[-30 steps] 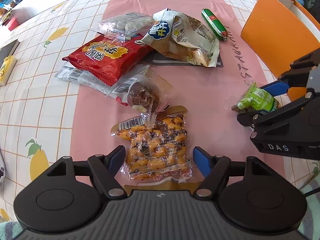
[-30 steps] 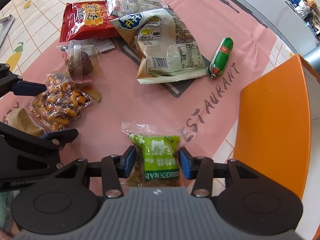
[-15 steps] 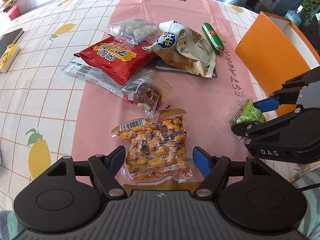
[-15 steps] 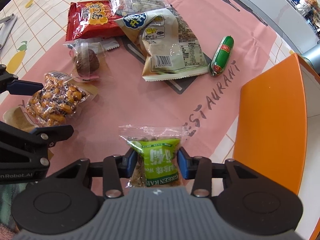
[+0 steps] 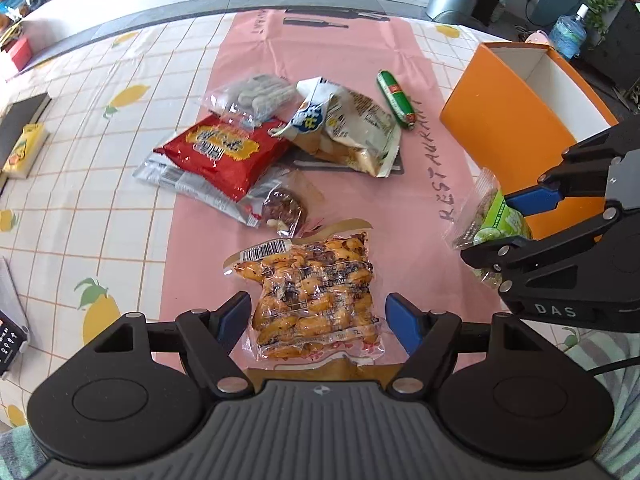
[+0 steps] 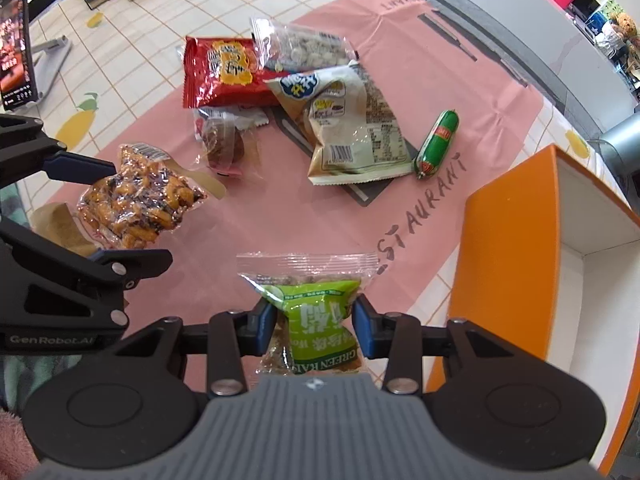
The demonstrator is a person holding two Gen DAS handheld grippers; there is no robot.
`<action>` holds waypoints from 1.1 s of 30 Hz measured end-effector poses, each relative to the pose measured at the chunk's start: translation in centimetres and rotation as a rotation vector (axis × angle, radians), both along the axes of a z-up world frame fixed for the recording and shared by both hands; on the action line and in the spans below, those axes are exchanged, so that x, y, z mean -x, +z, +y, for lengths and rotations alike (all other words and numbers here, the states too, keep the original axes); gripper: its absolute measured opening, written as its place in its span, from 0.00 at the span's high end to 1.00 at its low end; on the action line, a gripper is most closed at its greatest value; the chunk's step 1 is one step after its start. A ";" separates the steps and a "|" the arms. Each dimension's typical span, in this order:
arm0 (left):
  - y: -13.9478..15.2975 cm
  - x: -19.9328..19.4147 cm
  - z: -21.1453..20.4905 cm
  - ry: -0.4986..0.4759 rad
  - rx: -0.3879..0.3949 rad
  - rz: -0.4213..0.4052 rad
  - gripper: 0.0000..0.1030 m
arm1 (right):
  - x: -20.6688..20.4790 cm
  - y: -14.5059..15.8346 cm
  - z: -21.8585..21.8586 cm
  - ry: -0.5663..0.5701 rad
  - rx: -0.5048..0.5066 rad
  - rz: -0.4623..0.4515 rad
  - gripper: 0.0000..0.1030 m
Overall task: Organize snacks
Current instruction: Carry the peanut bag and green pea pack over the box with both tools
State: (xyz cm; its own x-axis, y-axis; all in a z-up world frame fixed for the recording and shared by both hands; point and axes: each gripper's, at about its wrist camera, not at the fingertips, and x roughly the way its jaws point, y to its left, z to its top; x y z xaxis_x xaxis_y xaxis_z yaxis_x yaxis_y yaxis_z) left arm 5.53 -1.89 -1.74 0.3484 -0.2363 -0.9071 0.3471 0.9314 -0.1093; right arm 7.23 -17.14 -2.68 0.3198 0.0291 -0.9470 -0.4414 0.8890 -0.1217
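My left gripper (image 5: 318, 320) is shut on a clear pack of orange nuts (image 5: 312, 292) and holds it above the pink mat; the pack also shows in the right wrist view (image 6: 136, 204). My right gripper (image 6: 314, 326) is shut on a green raisin packet (image 6: 316, 316), lifted beside the open orange box (image 6: 516, 256). The packet shows in the left wrist view (image 5: 492, 220) next to the box (image 5: 512, 120). On the mat lie a red snack bag (image 5: 224, 152), a beige bag (image 5: 348, 128), a clear bag of pale nuts (image 5: 252, 96), a green sausage (image 5: 396, 98) and a wrapped brown ball (image 5: 282, 210).
A silver wrapper (image 5: 180, 184) lies under the red bag. A yellow box (image 5: 24, 150) and a dark book (image 5: 20, 120) sit at the table's left. A screen on a stand (image 6: 16, 48) stands far left in the right wrist view.
Both grippers have risen with their packs: the snacks on the mat look smaller and farther. The orange box's open top has come into view on the right.
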 end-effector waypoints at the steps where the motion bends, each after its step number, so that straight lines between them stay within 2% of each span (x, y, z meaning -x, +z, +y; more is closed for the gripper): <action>1: 0.4 0.1 -0.1 -0.001 -0.002 -0.006 0.17 | 0.2 0.6 -0.2 0.000 -0.003 -0.010 0.63; 10: 4.8 0.1 -2.6 -0.057 -0.014 -0.097 0.17 | 1.8 5.9 -3.8 -0.022 -0.032 -0.107 0.63; 16: 7.8 -0.5 -6.9 -0.142 -0.016 -0.163 0.17 | 2.2 8.4 -8.6 -0.090 -0.034 -0.154 0.63; 24: 9.3 -1.9 -14.8 -0.314 -0.010 -0.197 0.17 | 2.1 8.4 -15.5 -0.190 -0.025 -0.158 0.63; 28: 8.9 -3.3 -18.8 -0.404 -0.036 -0.186 0.17 | 1.5 7.3 -18.1 -0.212 -0.026 -0.138 0.63; 33: 7.7 -5.3 -22.8 -0.465 -0.053 -0.170 0.17 | 0.5 5.4 -20.7 -0.227 -0.035 -0.108 0.63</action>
State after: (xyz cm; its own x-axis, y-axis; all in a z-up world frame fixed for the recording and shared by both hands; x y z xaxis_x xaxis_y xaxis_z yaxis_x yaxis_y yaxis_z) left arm 10.81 -24.74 6.01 0.3611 -0.3571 -0.8615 0.7358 0.6766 0.0280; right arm 6.73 -37.87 2.69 0.4212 -0.0228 -0.9067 -0.2164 0.9683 -0.1249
